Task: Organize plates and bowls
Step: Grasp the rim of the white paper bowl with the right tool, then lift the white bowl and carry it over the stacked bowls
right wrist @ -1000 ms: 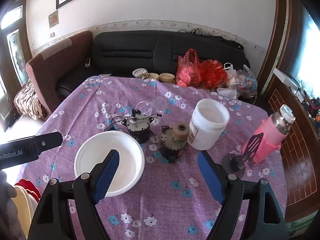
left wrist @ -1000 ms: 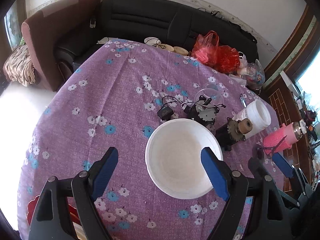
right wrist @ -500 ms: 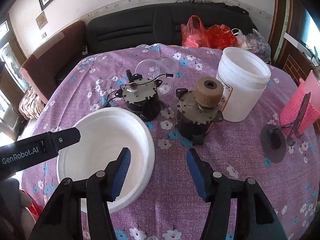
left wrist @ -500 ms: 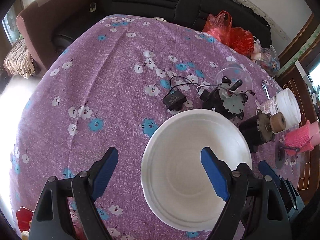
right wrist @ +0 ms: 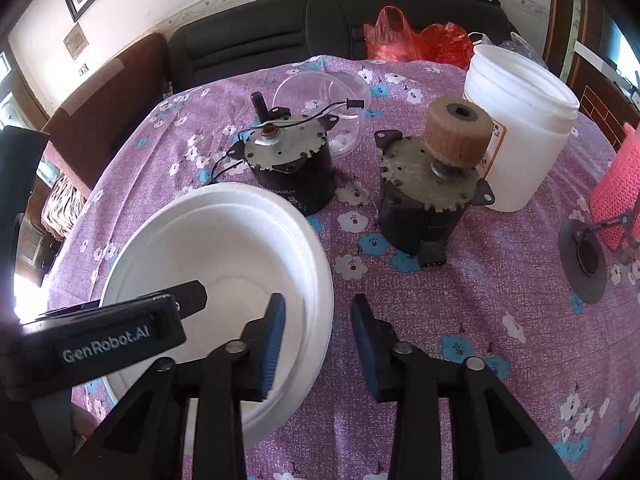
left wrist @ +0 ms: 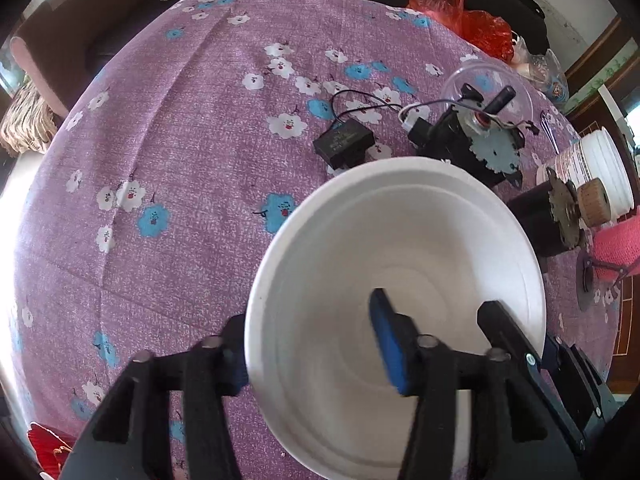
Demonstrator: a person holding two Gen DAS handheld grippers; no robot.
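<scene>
The white foam bowl (left wrist: pixel 400 304) fills the lower centre and right of the left wrist view, resting on the purple flowered tablecloth (left wrist: pixel 180 152). The left gripper (left wrist: pixel 310 344) straddles the bowl's near-left rim, one blue pad inside the bowl and the other finger outside the wall; whether they press the rim I cannot tell. In the right wrist view the bowl (right wrist: pixel 224 248) lies lower left, and the right gripper (right wrist: pixel 318 320) straddles its right rim, left pad inside, right pad outside over the cloth, a clear gap between pads, not clamped. Just beyond the bowl stand two black motors (right wrist: pixel 292 168), the right one topped by a brown roller (right wrist: pixel 458 130). Farther back, a clear plastic lid (right wrist: pixel 320 88) sits upper centre and a white tub (right wrist: pixel 520 128) upper right.
</scene>
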